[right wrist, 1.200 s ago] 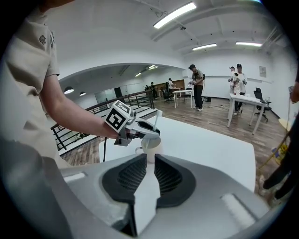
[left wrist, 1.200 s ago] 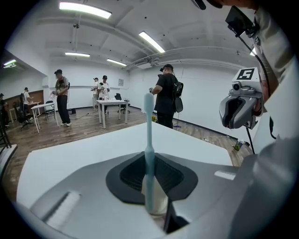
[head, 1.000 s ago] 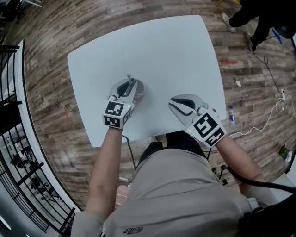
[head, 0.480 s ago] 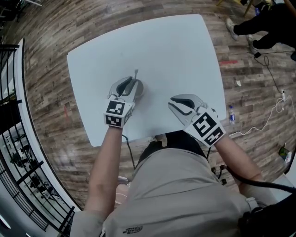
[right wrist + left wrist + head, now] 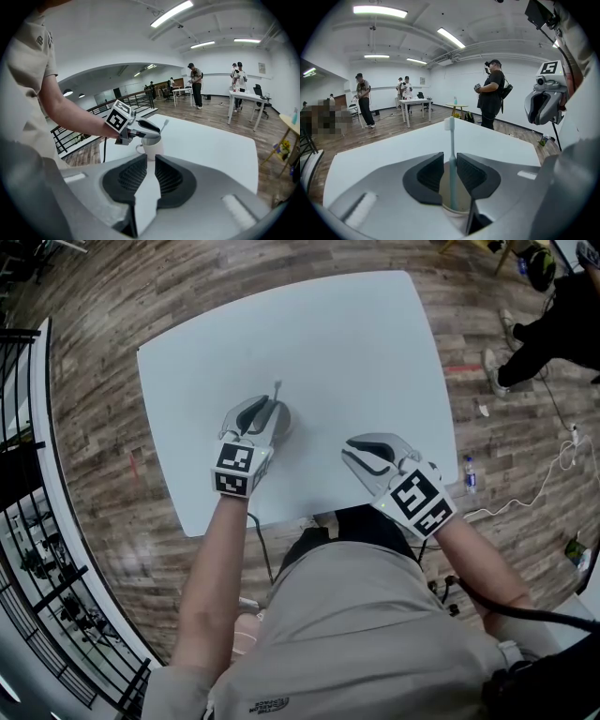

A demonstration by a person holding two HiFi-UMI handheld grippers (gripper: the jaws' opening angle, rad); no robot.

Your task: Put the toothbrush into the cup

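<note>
A white cup [image 5: 282, 420] stands on the white table [image 5: 356, 343] with a pale blue toothbrush [image 5: 276, 391] in it, bristles up. My left gripper [image 5: 264, 414] hovers just over the cup's mouth. In the left gripper view the toothbrush [image 5: 451, 154] rises between the dark pads [image 5: 429, 174] of my left gripper [image 5: 450, 158], with a thin gap on each side, and its lower end sits in the cup [image 5: 459, 210]. My right gripper [image 5: 351, 450] rests apart to the right, open and empty. The right gripper view shows my right gripper [image 5: 151, 160] aimed at the cup [image 5: 151, 147].
The table's near edge lies just under both hands. A bottle [image 5: 469, 473] and a white cable [image 5: 544, 479] lie on the wooden floor to the right. A person [image 5: 548, 320] walks at the upper right. A black railing [image 5: 23, 521] runs along the left.
My left jaws have spread apart and let go of the toothbrush, which now stands in the cup. Neither hand has moved. The person at the upper right has walked on.
</note>
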